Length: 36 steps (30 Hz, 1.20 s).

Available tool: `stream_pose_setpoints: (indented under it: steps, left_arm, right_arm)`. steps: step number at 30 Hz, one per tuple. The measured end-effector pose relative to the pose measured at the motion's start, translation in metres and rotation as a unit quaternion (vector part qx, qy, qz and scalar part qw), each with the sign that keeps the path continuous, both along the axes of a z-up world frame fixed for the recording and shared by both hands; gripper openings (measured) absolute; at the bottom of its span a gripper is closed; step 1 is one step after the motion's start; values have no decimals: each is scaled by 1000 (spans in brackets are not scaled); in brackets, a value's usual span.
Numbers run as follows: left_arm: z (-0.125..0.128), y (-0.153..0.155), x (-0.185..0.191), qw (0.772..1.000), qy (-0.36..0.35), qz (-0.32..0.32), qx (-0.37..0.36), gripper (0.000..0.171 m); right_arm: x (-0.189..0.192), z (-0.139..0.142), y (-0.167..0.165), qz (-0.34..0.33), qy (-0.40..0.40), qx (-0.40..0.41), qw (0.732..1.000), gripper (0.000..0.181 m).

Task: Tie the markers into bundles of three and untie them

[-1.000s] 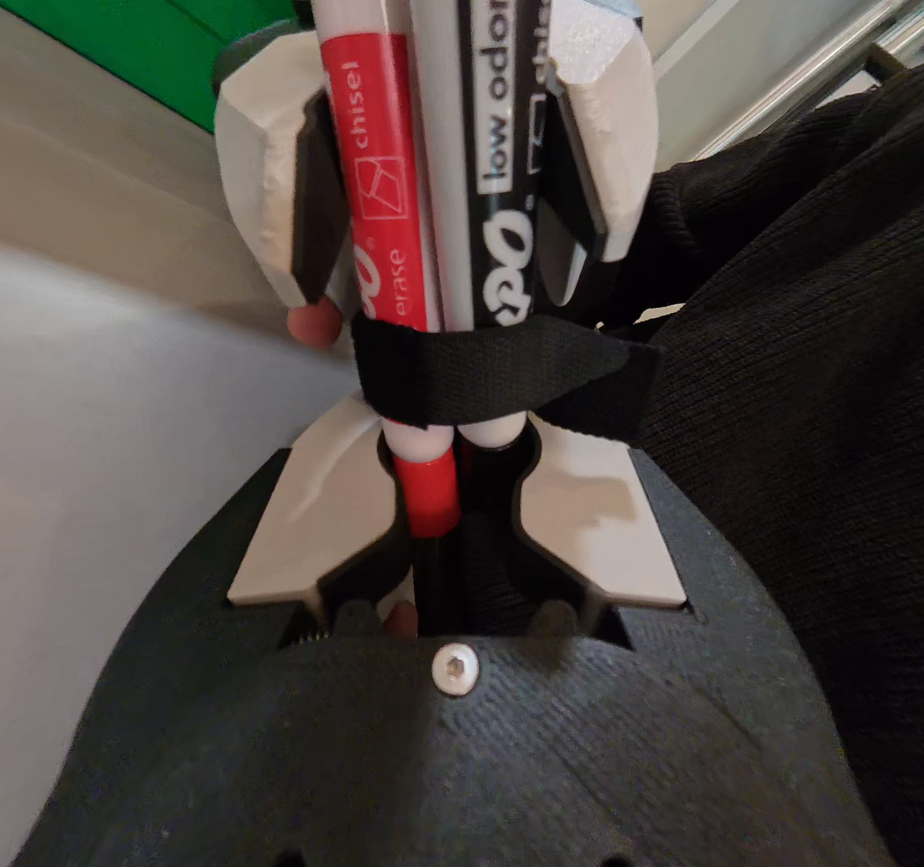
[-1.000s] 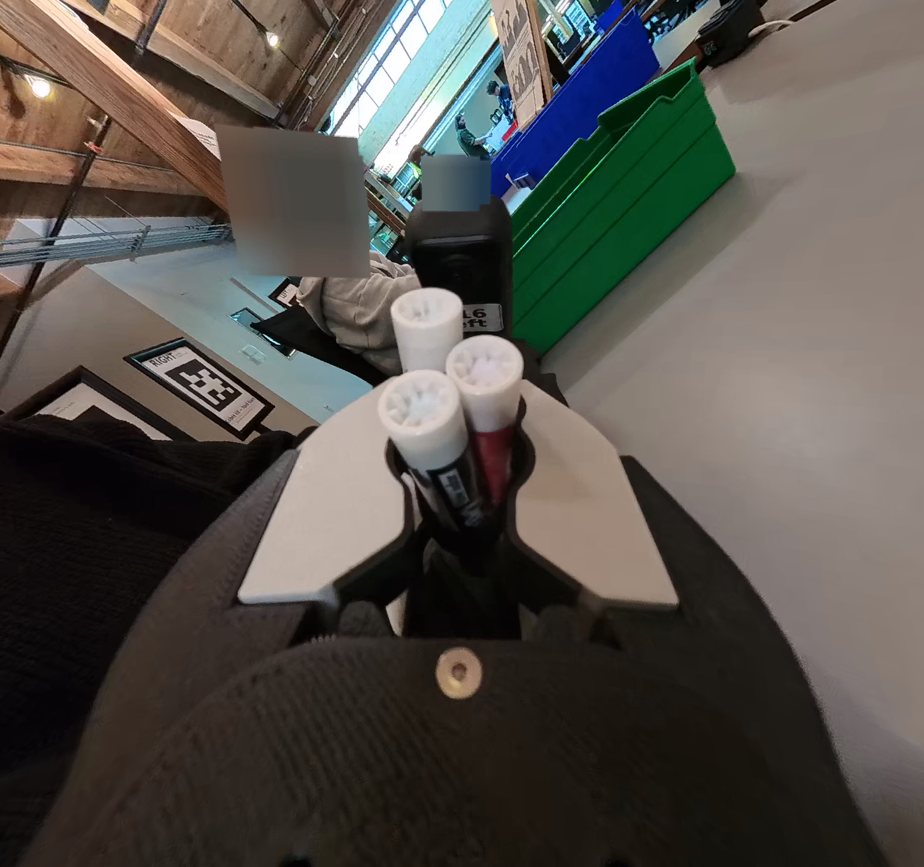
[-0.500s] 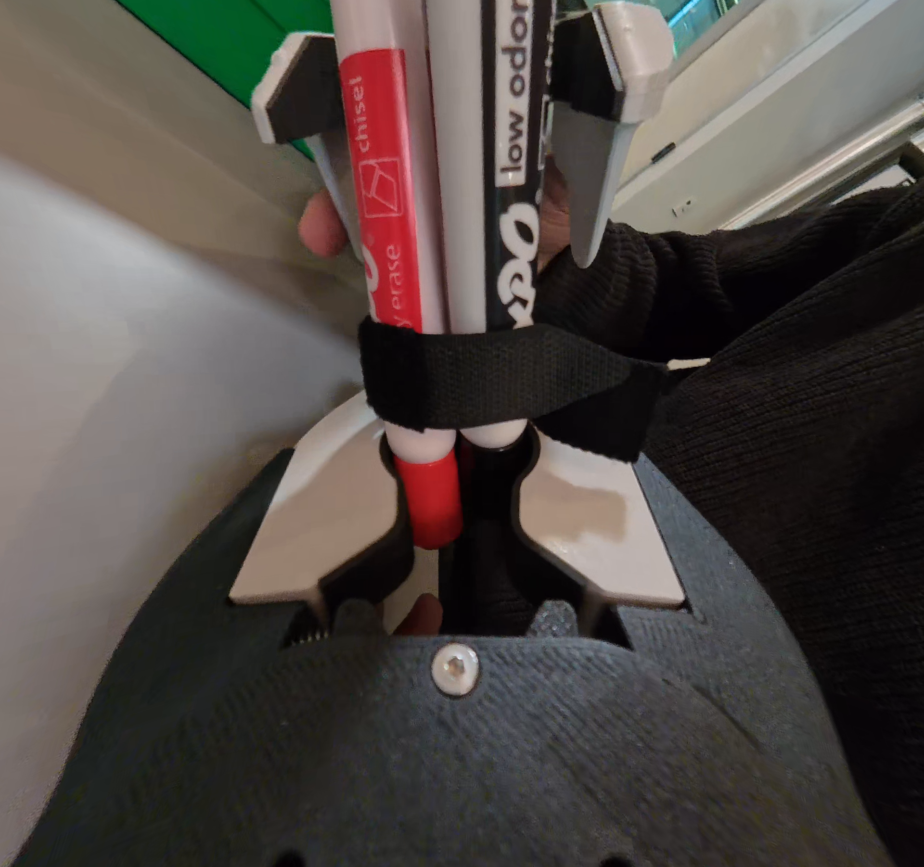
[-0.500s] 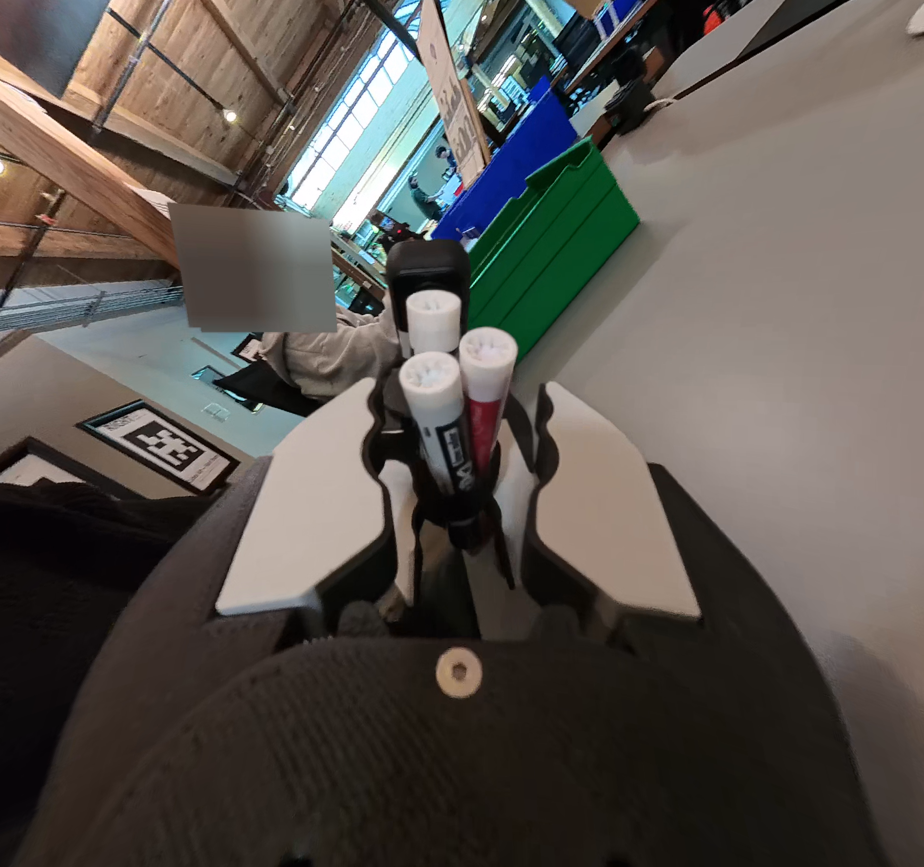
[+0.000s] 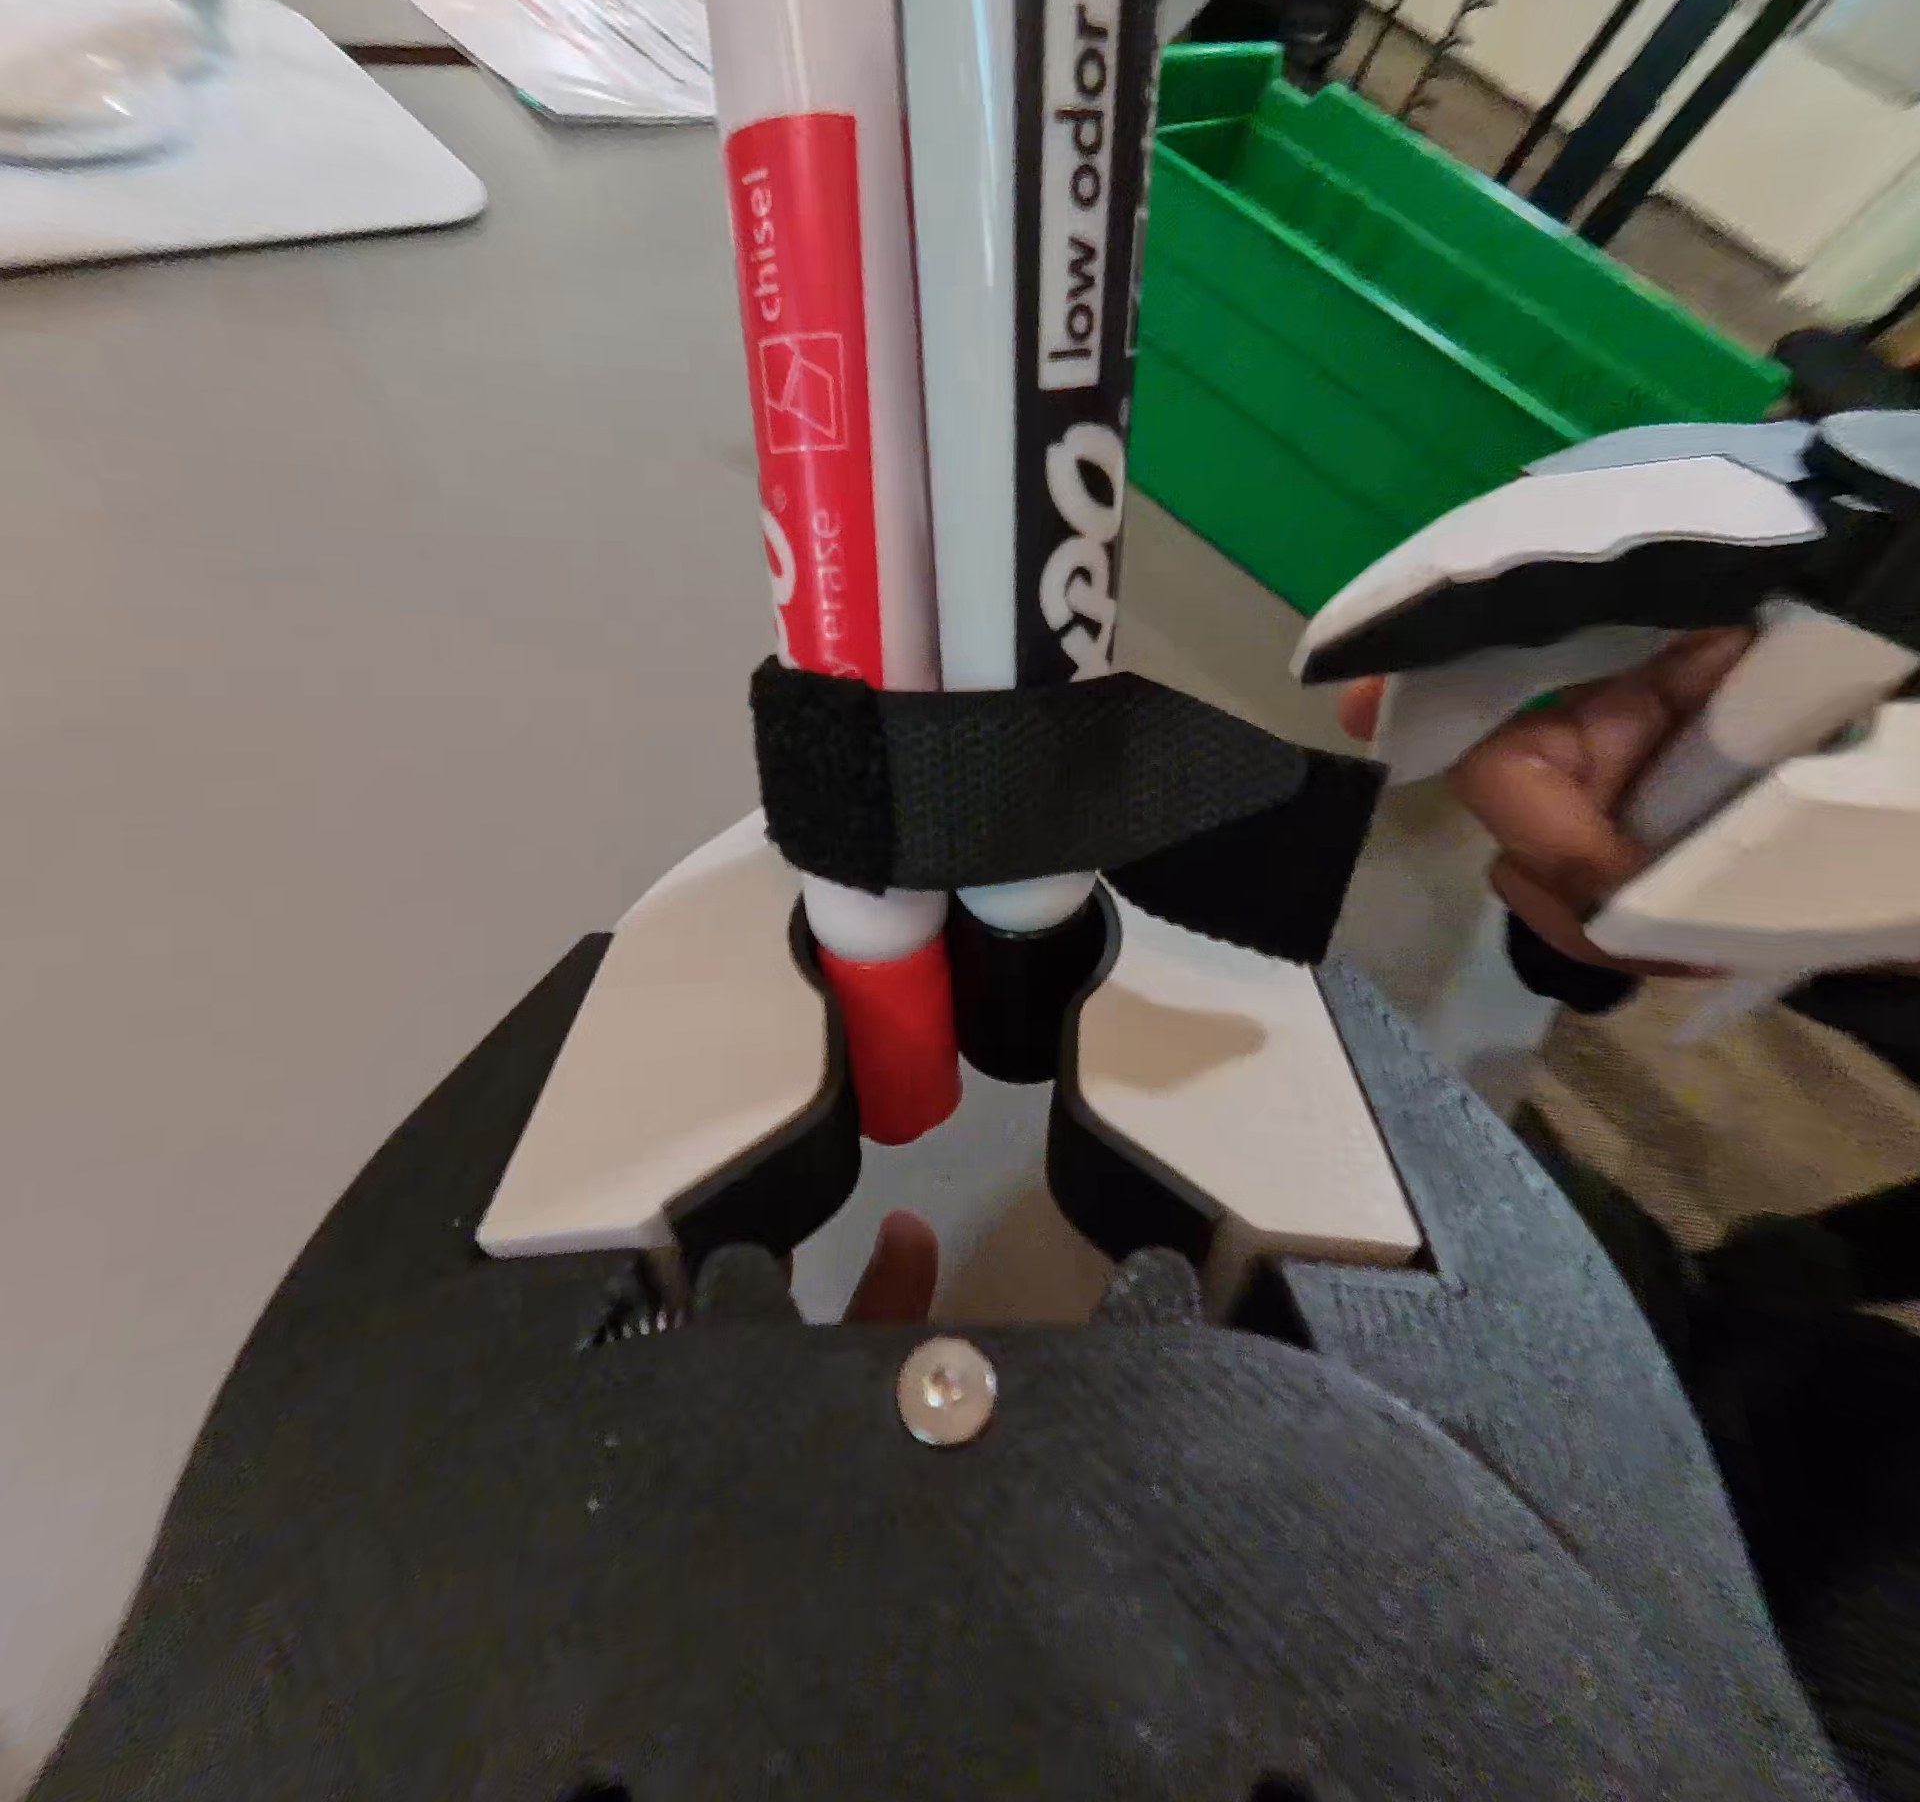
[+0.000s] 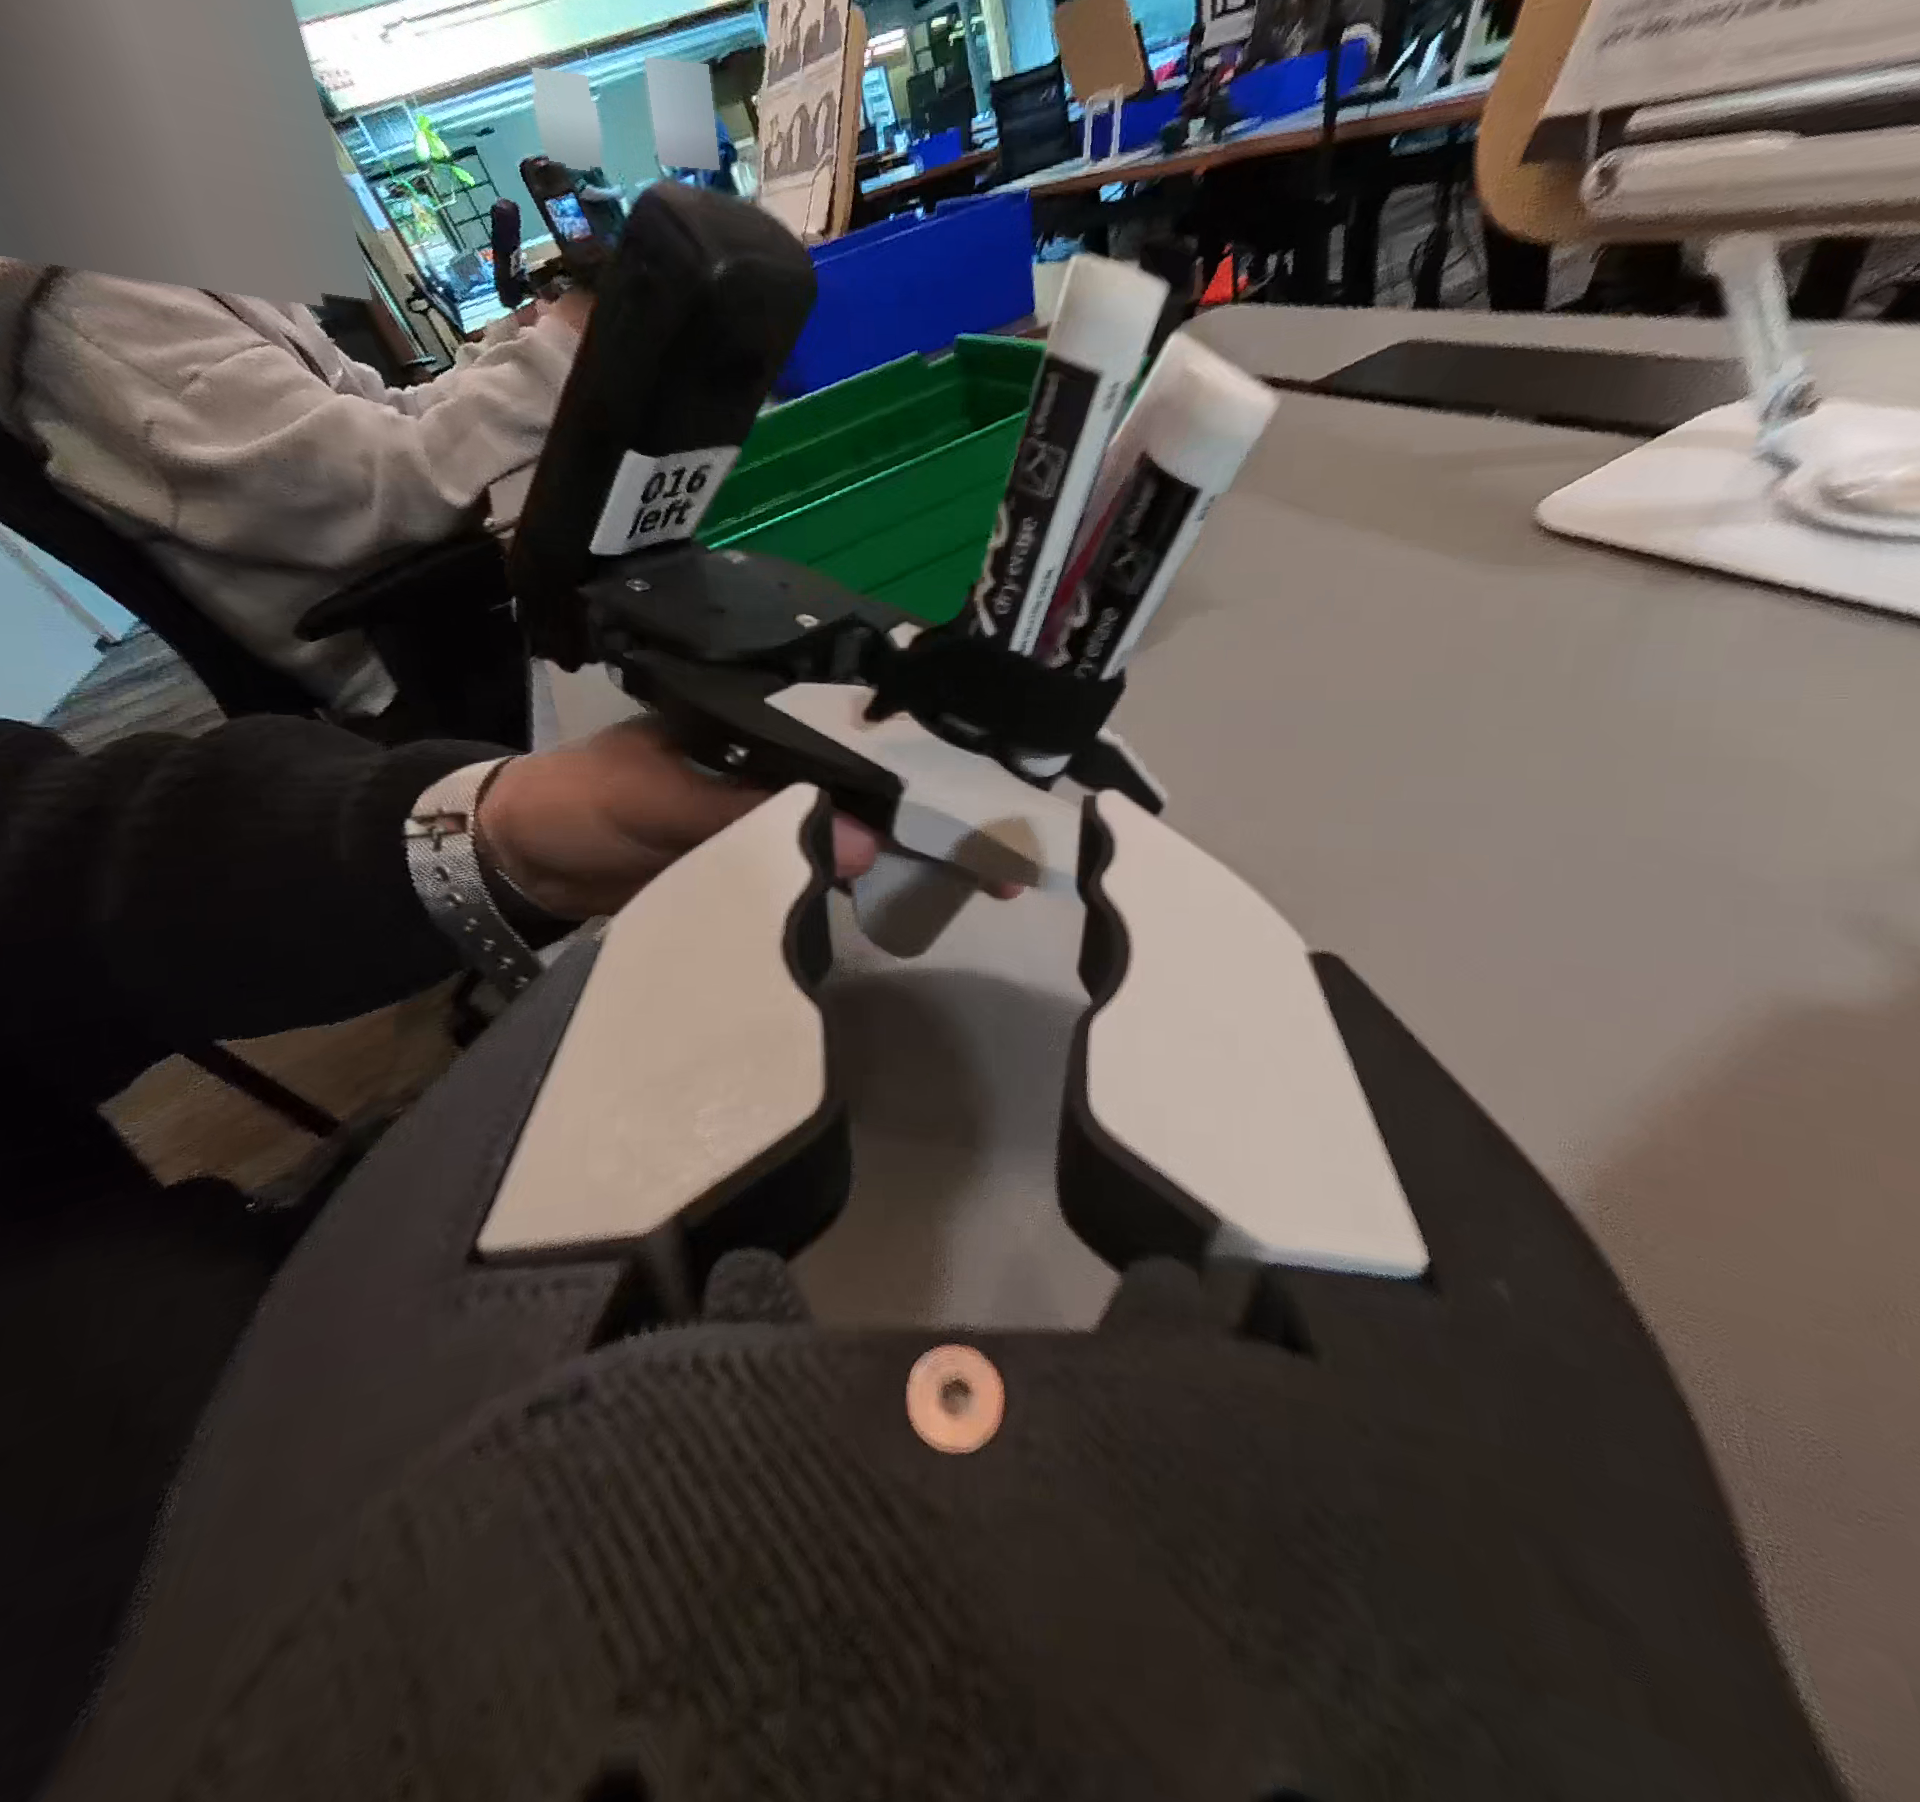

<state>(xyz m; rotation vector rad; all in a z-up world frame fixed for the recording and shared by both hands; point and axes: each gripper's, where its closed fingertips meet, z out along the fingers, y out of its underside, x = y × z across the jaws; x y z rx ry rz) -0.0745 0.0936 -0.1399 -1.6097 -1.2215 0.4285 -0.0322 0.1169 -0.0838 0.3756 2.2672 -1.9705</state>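
Observation:
My left gripper (image 5: pixel 951 931) is shut on a bundle of dry-erase markers (image 5: pixel 935 402), gripping the cap ends, one red (image 5: pixel 888 1035) and one black. A black hook-and-loop strap (image 5: pixel 997 786) is wrapped around the bundle just past my fingertips, with its loose tail hanging to the right. My right gripper (image 6: pixel 956 879) is open and empty, a short way back from the bundle. It also shows at the right of the left wrist view (image 5: pixel 1351 713), clear of the markers. The right wrist view shows the left gripper (image 6: pixel 1039 765) holding the bundle (image 6: pixel 1101 505) tilted upward above the grey table (image 6: pixel 1455 817).
A green bin (image 5: pixel 1351 381) stands on the table behind the bundle, and shows in the right wrist view too (image 6: pixel 883 464). A white stand base (image 6: pixel 1714 505) sits at the right. A white mat (image 5: pixel 260 163) and papers (image 5: pixel 582 17) lie far left. A seated person (image 6: pixel 208 422) is behind.
My right gripper, shut on the bundle's far end a second ago, opened, let go and drew back to the side. My left gripper kept its grip and swung the bundle over the table.

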Motion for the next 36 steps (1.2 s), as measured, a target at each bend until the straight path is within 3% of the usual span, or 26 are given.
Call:
stream_pose_setpoints:
  steps: [8, 11, 13, 18, 23, 27, 31, 36]
  left_arm:
    - [-5, 12, 1, 996, 28, 16, -87, 40]
    - [-4, 21, 3, 995, 34, 6, -92, 38]
    - [-3, 23, 4, 995, 37, 5, -90, 40]
    - [-15, 28, 6, 999, -35, -10, -9, 39]
    - [-25, 31, 8, 997, -69, -24, 14, 39]
    - [-23, 34, 11, 993, -96, -42, 46, 39]
    - [-21, 31, 13, 983, -129, -46, 121, 39]
    - [-29, 10, 5, 981, -137, -13, 139, 38]
  right_arm:
    - [10, -5, -7, -2, -35, 10, 999, 39]
    - [8, -11, -7, -14, -48, 24, 998, 27]
    - [9, -12, -6, -8, -55, 26, 998, 8]
    - [1, -22, -5, -14, -83, 53, 995, 3]
    - [-9, -30, -1, -18, -124, 65, 990, 2]
    - [-25, -34, 10, -40, -75, 106, 991, 2]
    - [-56, -37, 29, -115, 29, 168, 979, 2]
    - [-70, -34, 39, -150, 27, 158, 976, 2]
